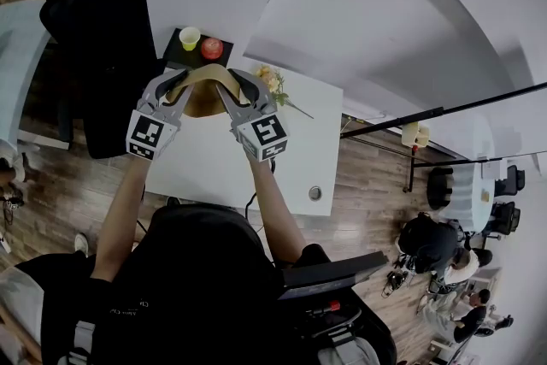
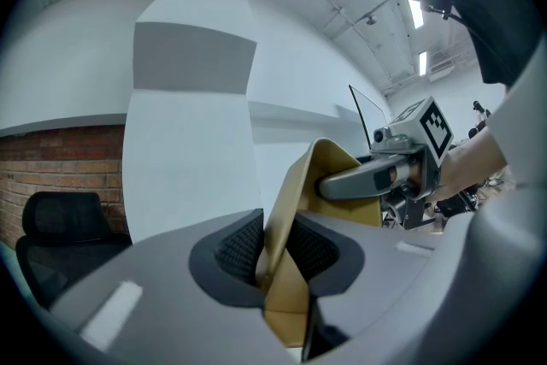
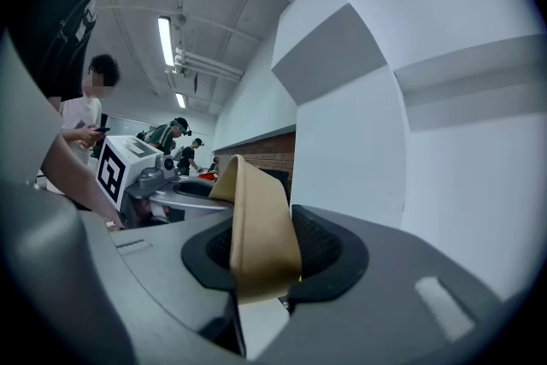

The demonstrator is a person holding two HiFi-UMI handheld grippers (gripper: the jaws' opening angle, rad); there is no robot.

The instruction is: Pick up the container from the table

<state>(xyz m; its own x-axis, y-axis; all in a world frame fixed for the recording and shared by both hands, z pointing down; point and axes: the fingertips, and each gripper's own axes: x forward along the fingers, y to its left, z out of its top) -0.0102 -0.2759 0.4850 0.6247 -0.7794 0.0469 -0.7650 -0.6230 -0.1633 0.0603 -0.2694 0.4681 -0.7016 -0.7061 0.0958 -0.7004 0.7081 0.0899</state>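
Left of centre in the head view, just below a dark tray [image 1: 171, 57], the tan container [image 1: 205, 90] hangs between both grippers, one on each side wall. The left gripper [image 1: 174, 83] pinches its side. Its own view shows the thin wall squeezed and creased between the pads. The right gripper [image 1: 243, 85] is clamped on the opposite wall, which fills the gap between its pads in its own view. Holding two opposite sides probably keeps this soft, bendy thing level. A pinch on one side alone might let it fold or tip. It looks clear of the white table [image 1: 299, 141], but no view shows its underside, so I cannot be sure. A yellow cup [image 1: 190, 37] on the tray and flowers [image 1: 272, 81] at the right stand close, so a straight rise seems safest.
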